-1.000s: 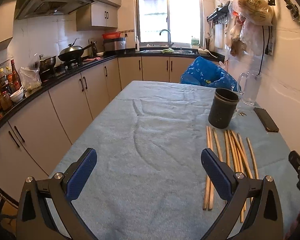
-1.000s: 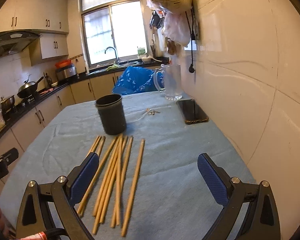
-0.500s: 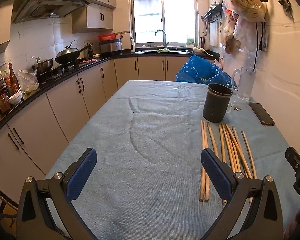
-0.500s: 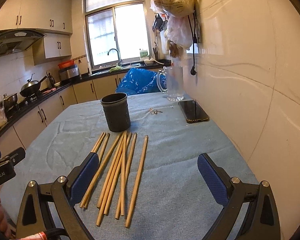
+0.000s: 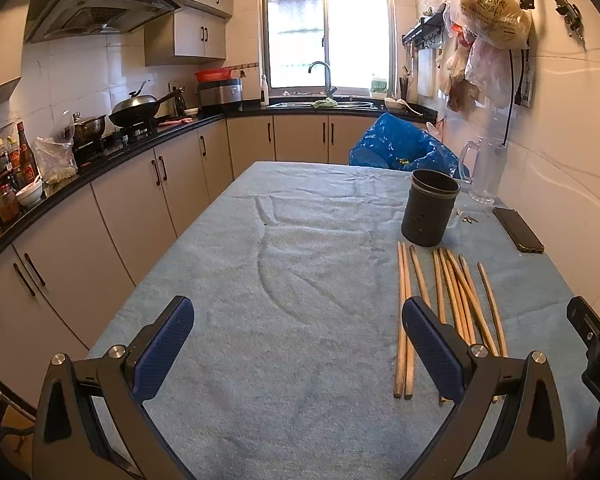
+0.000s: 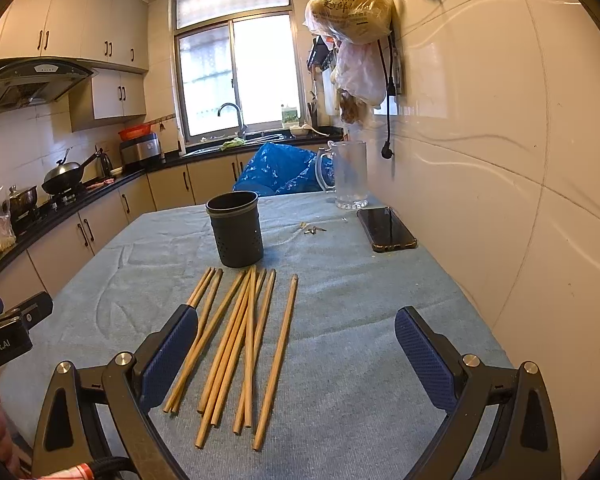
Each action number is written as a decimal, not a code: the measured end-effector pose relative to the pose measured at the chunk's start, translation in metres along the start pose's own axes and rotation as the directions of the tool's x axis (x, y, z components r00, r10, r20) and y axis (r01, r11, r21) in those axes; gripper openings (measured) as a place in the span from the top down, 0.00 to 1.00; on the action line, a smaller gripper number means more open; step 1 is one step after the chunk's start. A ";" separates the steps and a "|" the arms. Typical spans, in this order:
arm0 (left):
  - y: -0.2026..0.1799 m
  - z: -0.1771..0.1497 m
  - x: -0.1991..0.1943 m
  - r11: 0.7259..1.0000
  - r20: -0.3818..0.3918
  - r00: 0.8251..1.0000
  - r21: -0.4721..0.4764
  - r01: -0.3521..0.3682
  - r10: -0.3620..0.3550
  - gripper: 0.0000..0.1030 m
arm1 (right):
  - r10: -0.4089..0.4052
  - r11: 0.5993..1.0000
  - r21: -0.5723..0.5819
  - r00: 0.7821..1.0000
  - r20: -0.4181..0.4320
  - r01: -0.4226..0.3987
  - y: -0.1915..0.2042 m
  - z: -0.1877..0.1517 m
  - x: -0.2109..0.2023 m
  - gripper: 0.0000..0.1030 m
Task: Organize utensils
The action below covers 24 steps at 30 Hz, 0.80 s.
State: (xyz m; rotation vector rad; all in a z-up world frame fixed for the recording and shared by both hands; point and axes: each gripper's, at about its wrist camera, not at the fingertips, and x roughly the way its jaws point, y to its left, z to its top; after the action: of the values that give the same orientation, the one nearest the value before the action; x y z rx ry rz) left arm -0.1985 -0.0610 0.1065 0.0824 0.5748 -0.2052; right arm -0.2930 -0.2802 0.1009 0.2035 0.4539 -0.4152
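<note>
Chopsticks (image 6: pixel 240 344) loose on table cloth (image 6: pixel 360 360) ahead of right gripper (image 6: pixel 296 344), jaws spread; dark holder cup (image 6: pixel 236 234) beyond; left gripper (image 5: pixel 296 340) likewise spread, holding nothing.

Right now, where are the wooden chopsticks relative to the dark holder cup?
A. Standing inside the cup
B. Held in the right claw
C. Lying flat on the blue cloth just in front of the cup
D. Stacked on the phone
C. The chopsticks lie loose on the cloth in front of the cup, whose rim shows nothing sticking out; the right claw is open above them and holds nothing.
</note>
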 end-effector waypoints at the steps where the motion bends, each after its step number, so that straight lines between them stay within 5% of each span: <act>1: 0.000 0.000 0.000 1.000 -0.002 1.000 0.000 0.001 -0.001 0.00 | 0.000 1.000 0.000 1.000 0.001 0.000 0.000 0.000 0.000 0.02; 24: -0.005 -0.003 0.001 1.000 -0.020 1.000 0.010 0.006 -0.005 0.00 | 0.007 1.000 0.007 1.000 -0.012 -0.007 0.000 -0.006 0.001 0.02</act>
State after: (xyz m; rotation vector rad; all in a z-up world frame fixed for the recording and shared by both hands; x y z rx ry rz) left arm -0.2008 -0.0655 0.1031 0.0928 0.5943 -0.2130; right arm -0.2947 -0.2789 0.0953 0.2144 0.4631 -0.4093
